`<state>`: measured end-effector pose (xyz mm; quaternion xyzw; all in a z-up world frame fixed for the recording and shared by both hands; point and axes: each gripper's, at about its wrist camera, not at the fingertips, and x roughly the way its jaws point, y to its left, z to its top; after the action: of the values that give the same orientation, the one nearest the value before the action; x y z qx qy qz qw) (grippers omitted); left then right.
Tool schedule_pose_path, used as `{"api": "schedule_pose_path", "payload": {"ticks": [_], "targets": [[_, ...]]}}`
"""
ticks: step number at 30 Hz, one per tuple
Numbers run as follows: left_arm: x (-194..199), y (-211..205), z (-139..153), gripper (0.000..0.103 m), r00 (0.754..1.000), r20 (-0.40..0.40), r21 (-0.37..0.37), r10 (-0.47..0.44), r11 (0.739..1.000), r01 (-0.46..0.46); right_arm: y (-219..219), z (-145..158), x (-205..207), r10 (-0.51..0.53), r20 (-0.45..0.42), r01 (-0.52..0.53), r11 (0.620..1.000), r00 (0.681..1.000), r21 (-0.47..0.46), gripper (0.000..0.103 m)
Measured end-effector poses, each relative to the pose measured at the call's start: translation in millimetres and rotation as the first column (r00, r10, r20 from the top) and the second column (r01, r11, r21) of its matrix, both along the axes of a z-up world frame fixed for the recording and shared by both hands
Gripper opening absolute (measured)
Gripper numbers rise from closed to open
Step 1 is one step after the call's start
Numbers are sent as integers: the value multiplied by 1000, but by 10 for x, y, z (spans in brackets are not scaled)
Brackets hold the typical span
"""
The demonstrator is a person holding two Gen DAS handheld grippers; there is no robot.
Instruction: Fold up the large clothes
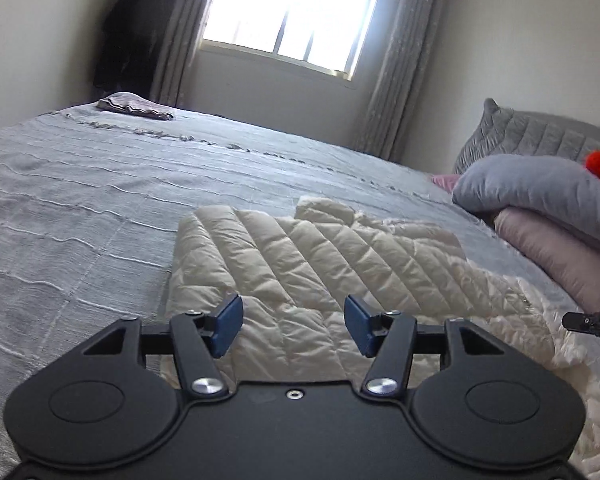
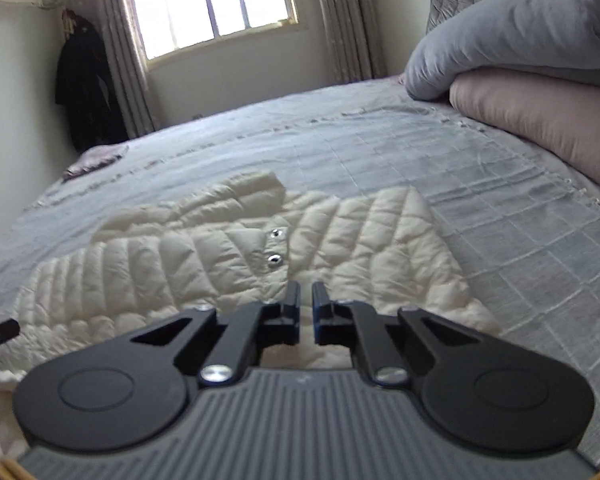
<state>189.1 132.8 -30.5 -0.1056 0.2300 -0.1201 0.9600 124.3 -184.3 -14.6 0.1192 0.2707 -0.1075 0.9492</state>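
Here, a cream quilted puffer jacket [image 1: 320, 264] is seen spread flat on a grey bedspread [image 1: 80, 200], directly ahead of and beneath both claws. The left gripper [image 1: 294, 322] is held with its blue pads [image 1: 230, 320] spread wide, and nothing is held between them; the jacket's diagonal quilting lies just beyond the fingertips, with a folded section ahead and to the left of the claw. A small part of the other tool is caught at the far right of the left wrist view.

The right gripper [image 2: 306, 312] is shown with its jaws drawn narrow, only a slim gap left between them, and no fabric is seen pinched in that gap. Two metal snaps [image 2: 275, 260] on the jacket's front are placed just ahead of the fingertips, slightly to their left. The jacket [image 2: 220, 264] is spread to both sides of this claw, one puffy section lying further ahead and to the left.

Well ahead and to the right of both claws, a grey pillow [image 2: 500, 40] is stacked on a pink one [image 2: 540, 120]. A window [image 1: 292, 12] with curtains is seen beyond the bed's far edge.
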Motion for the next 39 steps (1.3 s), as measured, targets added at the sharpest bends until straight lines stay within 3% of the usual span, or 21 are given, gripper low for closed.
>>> {"api": "schedule_pose_path", "payload": {"ticks": [3, 9, 12, 14, 17, 18, 20, 22, 24, 28, 32, 34, 36, 39], "targets": [[65, -170, -144, 55, 998, -53, 90, -17, 996, 22, -107, -131, 47, -18, -46, 20, 999, 999, 37, 7], [84, -221, -218, 58, 998, -67, 128, -11, 992, 19, -31, -52, -28, 87, 60, -89, 995, 994, 37, 12], [61, -205, -208, 58, 998, -60, 118, -10, 993, 18, 78, -115, 104, 156, 15, -156, 988, 988, 19, 26], [40, -190, -201, 58, 998, -57, 111, -6, 994, 12, 151, -234, 212, 172, -64, -173, 985, 983, -25, 27], [-13, -182, -128, 58, 998, -65, 122, -14, 992, 22, 200, -282, 199, 167, -97, -173, 983, 981, -57, 27], [-39, -184, -98, 58, 998, -67, 133, -20, 991, 28, 217, -237, 155, 171, -100, -177, 982, 980, -61, 28], [-102, -174, -23, 58, 996, -77, 157, -33, 987, 45, 223, -119, 27, 190, -75, -194, 980, 979, -50, 38], [-207, -146, 50, 58, 996, -79, 171, -38, 984, 51, 197, 3, -138, 205, -39, -206, 978, 978, -34, 57], [-328, -103, 108, 58, 995, -86, 175, -40, 983, 55, 167, 91, -294, 212, -28, -213, 977, 977, -30, 58], [-606, 38, 120, 72, 992, -112, 161, -56, 984, 74, 50, 152, -594, 214, -37, -215, 976, 976, -23, 76], [-870, 176, 74, 73, 988, -140, 169, -60, 982, 84, -156, 138, -884, 208, -40, -207, 978, 977, 15, 86], [-1015, 274, 33, 79, 988, -147, 148, -56, 986, 78, -287, 101, -1045, 202, -36, -201, 979, 979, 40, 92], [-1133, 383, -21, 87, 985, -166, 118, -52, 990, 72, -406, 32, -1182, 193, -45, -190, 980, 980, 57, 93], [-1278, 524, -119, 87, 973, -219, 80, -72, 993, 91, -575, -106, -1377, 169, -85, -164, 984, 982, 67, 95]]}}
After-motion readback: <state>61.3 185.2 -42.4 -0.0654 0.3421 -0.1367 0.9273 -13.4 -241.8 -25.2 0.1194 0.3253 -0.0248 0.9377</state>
